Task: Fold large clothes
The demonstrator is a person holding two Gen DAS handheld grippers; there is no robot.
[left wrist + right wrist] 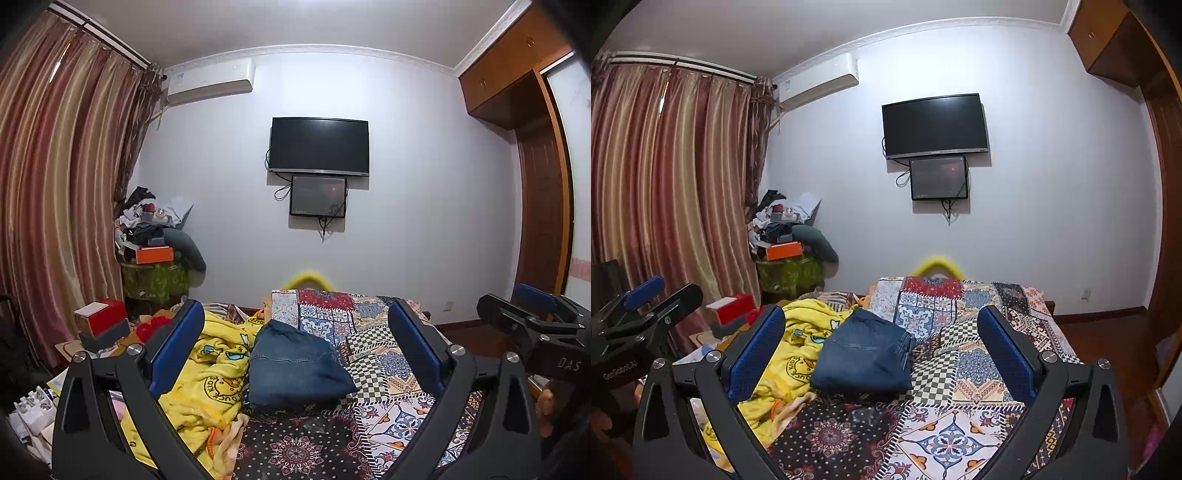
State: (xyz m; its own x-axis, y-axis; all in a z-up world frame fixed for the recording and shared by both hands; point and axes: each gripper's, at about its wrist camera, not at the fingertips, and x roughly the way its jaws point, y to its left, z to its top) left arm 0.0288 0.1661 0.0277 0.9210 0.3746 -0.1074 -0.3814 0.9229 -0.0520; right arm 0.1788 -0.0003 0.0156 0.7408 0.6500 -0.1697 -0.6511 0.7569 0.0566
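Note:
A pair of blue jeans lies folded into a compact stack on the patterned patchwork bedspread; it also shows in the right wrist view. My left gripper is open and empty, held above the bed with the jeans framed between its blue pads. My right gripper is open and empty too, held back from the jeans. The right gripper shows at the right edge of the left wrist view, and the left gripper at the left edge of the right wrist view.
A crumpled yellow duck blanket lies on the bed just left of the jeans. A cluttered stand and boxes stand by the striped curtain. A TV hangs on the far wall; a wooden wardrobe stands at the right.

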